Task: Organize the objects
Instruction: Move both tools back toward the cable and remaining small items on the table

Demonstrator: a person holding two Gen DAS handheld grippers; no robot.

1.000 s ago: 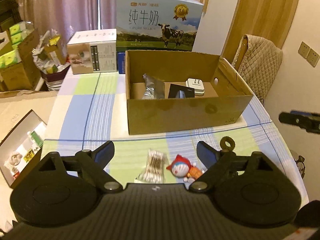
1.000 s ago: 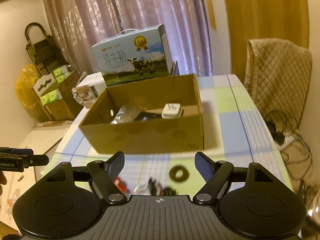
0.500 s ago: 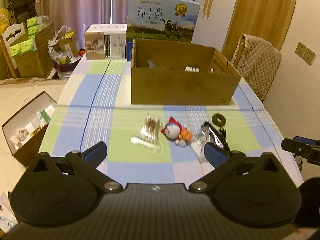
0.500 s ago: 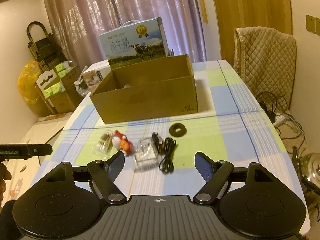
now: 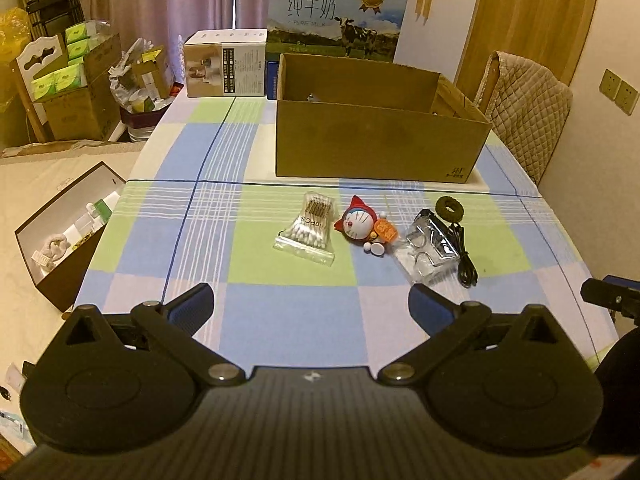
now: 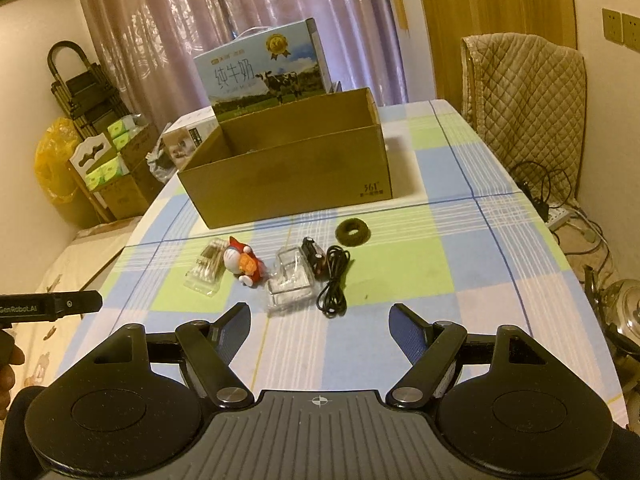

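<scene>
An open cardboard box (image 5: 376,148) (image 6: 292,184) stands on the checked tablecloth. In front of it lie a bag of cotton swabs (image 5: 308,228) (image 6: 206,268), a Doraemon toy (image 5: 362,224) (image 6: 244,262), a clear plastic case (image 5: 426,248) (image 6: 290,280), a black cable (image 5: 464,256) (image 6: 334,280) and a dark ring (image 5: 450,209) (image 6: 353,232). My left gripper (image 5: 311,306) is open and empty, near the table's front edge. My right gripper (image 6: 320,326) is open and empty, just short of the case and cable.
A milk carton box (image 5: 336,20) and a white box (image 5: 226,64) stand behind the cardboard box. A quilted chair (image 6: 528,92) is at the right. An open dark box (image 5: 68,232) and stacked cartons (image 5: 72,88) sit left of the table.
Both grippers have pulled back from the cardboard box toward the table's front edge, so the small objects now lie well ahead of the fingers. Both stay open.
</scene>
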